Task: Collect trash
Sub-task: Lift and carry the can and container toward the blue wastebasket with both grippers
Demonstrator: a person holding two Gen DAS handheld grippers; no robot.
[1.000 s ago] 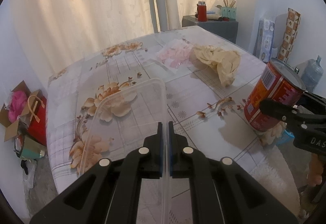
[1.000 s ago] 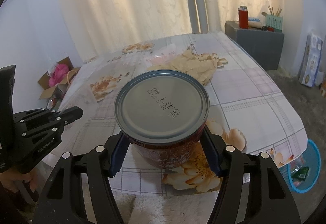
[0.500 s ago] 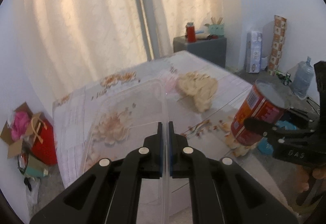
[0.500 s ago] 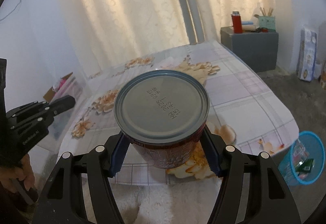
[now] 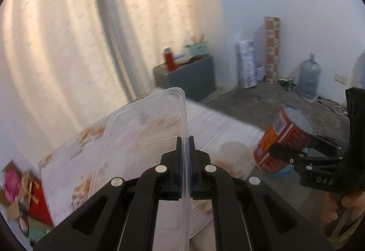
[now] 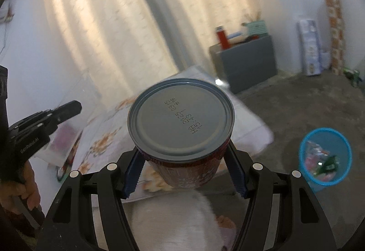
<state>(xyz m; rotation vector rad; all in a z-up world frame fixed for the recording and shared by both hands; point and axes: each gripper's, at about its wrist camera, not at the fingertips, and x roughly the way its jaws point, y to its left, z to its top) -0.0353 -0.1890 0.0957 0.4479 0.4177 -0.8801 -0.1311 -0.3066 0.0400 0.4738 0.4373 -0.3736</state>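
My left gripper (image 5: 185, 143) is shut on the rim of a clear plastic container lid (image 5: 146, 127), held up in the air over the table. My right gripper (image 6: 183, 171) is shut on a red tin can (image 6: 182, 118) with a grey lid, its blue pads pressing the can's sides. In the left wrist view the same can (image 5: 282, 136) hangs at the right, off the table's corner, with the right gripper (image 5: 287, 150) around it. A blue trash basket (image 6: 325, 155) with wrappers inside stands on the floor at the right. The left gripper (image 6: 70, 107) shows at the left edge of the right wrist view.
A table with a flowered cloth (image 5: 228, 132) lies below both grippers. A grey cabinet (image 6: 246, 61) with a red bottle stands by the curtains. A water jug (image 5: 309, 79) and tall boxes (image 5: 272, 50) line the far wall. A white fluffy rug (image 6: 178, 219) lies below the can. A red bag and cardboard box (image 5: 20, 189) sit at the left.
Both grippers have risen and swung right, away from the table toward the floor. The lid and the can went with them. The blue basket has come closer in the right wrist view.
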